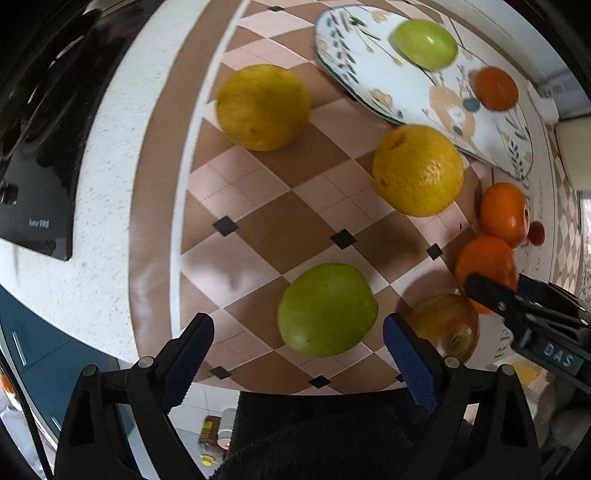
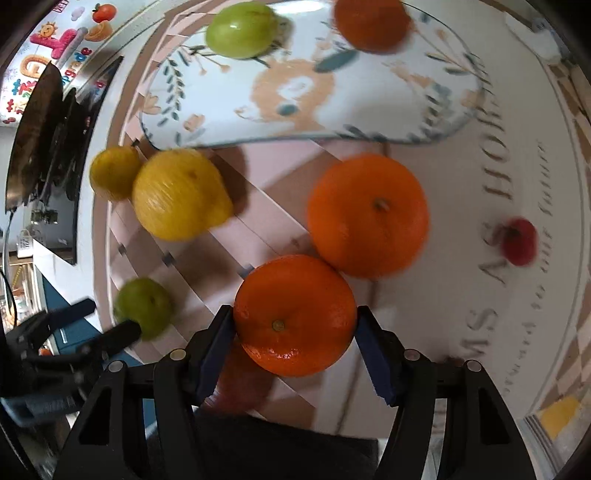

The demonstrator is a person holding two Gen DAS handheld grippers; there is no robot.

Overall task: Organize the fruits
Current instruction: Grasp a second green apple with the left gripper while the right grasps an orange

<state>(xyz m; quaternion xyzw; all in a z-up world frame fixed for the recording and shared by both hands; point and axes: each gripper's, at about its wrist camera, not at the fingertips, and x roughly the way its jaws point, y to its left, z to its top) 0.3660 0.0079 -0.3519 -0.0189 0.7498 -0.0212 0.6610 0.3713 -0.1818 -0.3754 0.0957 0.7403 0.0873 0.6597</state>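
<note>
My left gripper (image 1: 297, 345) is open above the checked cloth, with a green apple (image 1: 327, 309) lying between and just beyond its fingers, not gripped. My right gripper (image 2: 295, 347) is shut on an orange (image 2: 294, 314); it also shows in the left wrist view (image 1: 485, 271). A second orange (image 2: 368, 214) touches it behind. A floral plate (image 2: 369, 107) holds a green apple (image 2: 242, 29) and an orange (image 2: 371, 24). Two yellow fruits (image 1: 263, 107) (image 1: 417, 170) lie on the cloth in front of the plate.
A brownish apple (image 1: 445, 323) lies beside the left gripper's right finger. A small red fruit (image 2: 519, 240) lies on the cloth at right. A black hob (image 1: 33, 184) is set in the white counter at left. The counter edge drops off below the left gripper.
</note>
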